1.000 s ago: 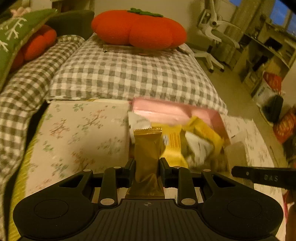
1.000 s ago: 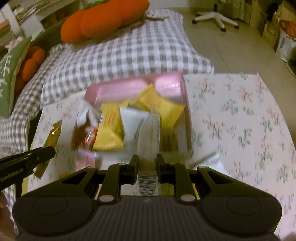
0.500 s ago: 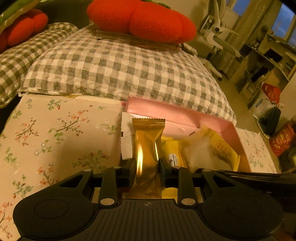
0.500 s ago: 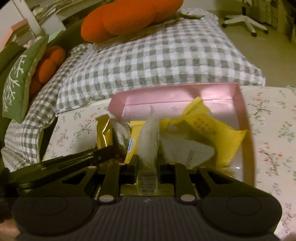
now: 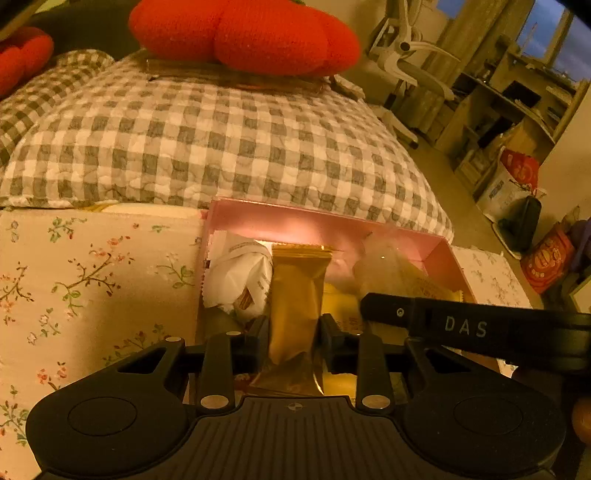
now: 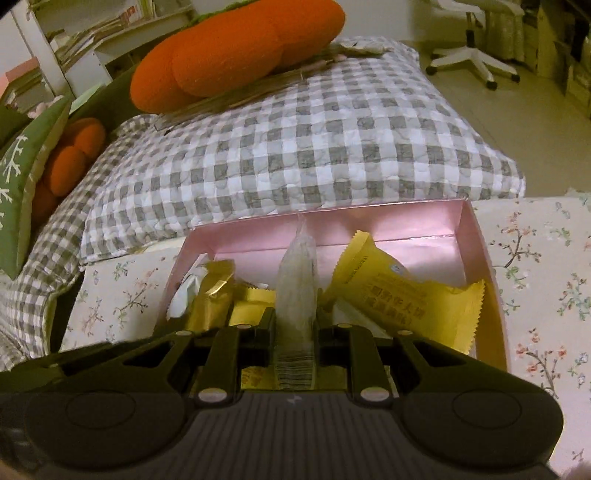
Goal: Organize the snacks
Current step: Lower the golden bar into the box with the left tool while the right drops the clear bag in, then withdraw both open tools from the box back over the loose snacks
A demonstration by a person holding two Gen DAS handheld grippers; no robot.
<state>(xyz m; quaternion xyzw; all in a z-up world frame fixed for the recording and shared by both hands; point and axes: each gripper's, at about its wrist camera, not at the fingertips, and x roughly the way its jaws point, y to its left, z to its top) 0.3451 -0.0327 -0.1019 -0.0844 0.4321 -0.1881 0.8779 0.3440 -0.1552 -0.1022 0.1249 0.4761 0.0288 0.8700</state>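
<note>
An open pink box (image 6: pixel 332 225) on the floral cloth holds several wrapped snacks, among them a large yellow packet (image 6: pixel 406 299) and a white one (image 5: pixel 236 273). My left gripper (image 5: pixel 294 343) has a gold packet (image 5: pixel 297 291) upright between its pads, low over the box's left part; its jaws are opening. My right gripper (image 6: pixel 296 332) has a clear, pale packet (image 6: pixel 297 280) between its pads over the box's middle, and its jaws are opening too. The gold packet (image 6: pixel 212 299) shows at the left in the right wrist view. A right finger (image 5: pixel 406 312) crosses the left wrist view.
Behind the box lies a grey checked quilt (image 5: pixel 221 147) with an orange pumpkin cushion (image 5: pixel 243 33) on top. The floral cloth (image 5: pixel 92 277) spreads to both sides of the box. A green cushion (image 6: pixel 18 184) sits at the left; an office chair base (image 6: pixel 476 55) stands on the floor beyond.
Both grippers have come down and forward with their packets, from short of the box to low over it. The two tools now sit side by side, close together.
</note>
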